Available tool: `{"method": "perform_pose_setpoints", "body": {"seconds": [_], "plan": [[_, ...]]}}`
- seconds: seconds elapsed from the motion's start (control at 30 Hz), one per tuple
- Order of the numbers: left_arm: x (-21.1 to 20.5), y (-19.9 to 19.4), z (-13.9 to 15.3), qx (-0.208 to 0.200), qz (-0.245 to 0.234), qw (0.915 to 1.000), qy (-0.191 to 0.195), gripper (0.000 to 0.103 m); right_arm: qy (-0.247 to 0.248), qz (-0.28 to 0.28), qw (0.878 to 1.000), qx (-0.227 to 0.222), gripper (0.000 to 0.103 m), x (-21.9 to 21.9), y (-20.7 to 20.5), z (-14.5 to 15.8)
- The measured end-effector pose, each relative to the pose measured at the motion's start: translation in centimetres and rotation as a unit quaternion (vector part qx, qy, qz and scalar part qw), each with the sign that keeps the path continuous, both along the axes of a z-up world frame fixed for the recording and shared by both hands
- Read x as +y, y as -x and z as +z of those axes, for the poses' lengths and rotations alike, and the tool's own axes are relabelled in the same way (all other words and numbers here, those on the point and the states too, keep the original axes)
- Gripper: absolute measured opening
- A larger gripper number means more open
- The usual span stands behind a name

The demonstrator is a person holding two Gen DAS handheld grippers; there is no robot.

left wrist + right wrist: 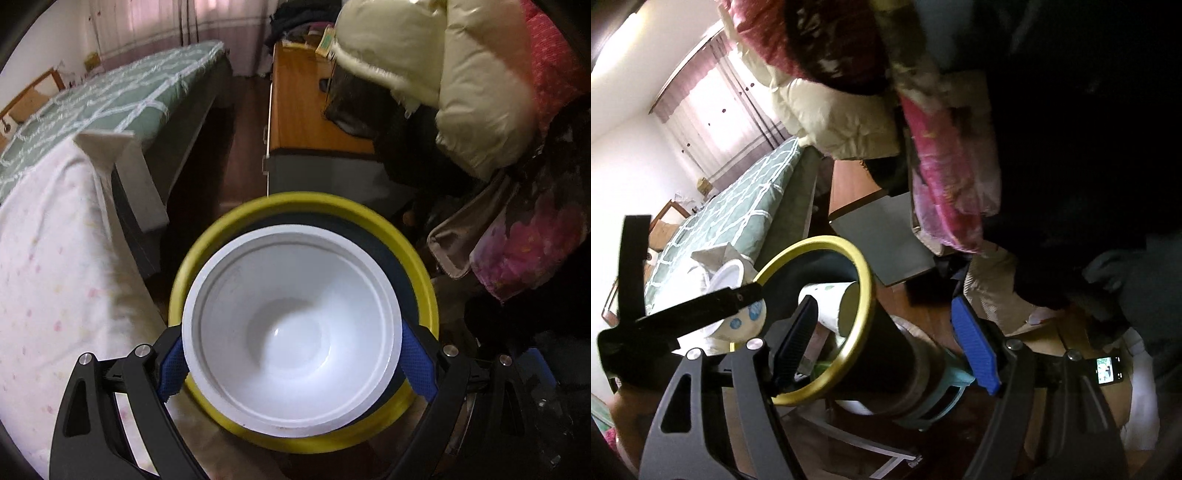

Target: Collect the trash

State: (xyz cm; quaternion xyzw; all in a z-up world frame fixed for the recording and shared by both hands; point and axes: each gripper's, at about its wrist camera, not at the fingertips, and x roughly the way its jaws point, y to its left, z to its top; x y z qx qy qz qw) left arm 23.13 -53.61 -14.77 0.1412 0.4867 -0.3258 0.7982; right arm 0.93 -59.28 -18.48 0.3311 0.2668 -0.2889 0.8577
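My left gripper (295, 363) is shut on a white paper cup (291, 332), its blue pads (171, 363) pressing the cup's two sides. I look straight down into the empty cup. It hangs over the mouth of a black bin with a yellow rim (417, 254). In the right wrist view the same cup (742, 321), white with blue dots, is held beside the bin's rim (866, 280) under a black finger (701, 306) of the left gripper. Another paper cup (831, 306) shows inside the rim. My right gripper (886, 343) is open, with the bin's dark body (894, 354) behind the gap.
A bed with a green quilt (110, 99) and pale flowered bedding (55, 277) lies left of the bin. A wooden cabinet (306, 110) stands behind it. A cream padded jacket (461, 74) and pink cloth (517, 251) hang over the right side. Brown floor shows between bed and cabinet.
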Motion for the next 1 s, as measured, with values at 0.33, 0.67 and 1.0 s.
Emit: {"method": "perform_pose_setpoints", "body": {"seconds": [0.33, 0.67, 1.0], "plan": [[4.0, 1.1, 2.4, -0.002, 0.015, 0.9993, 0.035, 0.098, 0.002, 0.008, 1.000, -0.005, 0.072, 0.9, 0.5, 0.5], [17.4, 4.6, 9.3, -0.072, 0.078, 0.9877, 0.114, 0.098, 0.032, 0.057, 0.998, -0.009, 0.074, 4.5, 0.4, 2.9], [36.1, 11.3, 12.3, -0.182, 0.233, 0.9499, 0.101, 0.098, 0.114, 0.166, 0.979, -0.027, 0.080, 12.1, 0.1, 8.2]]}}
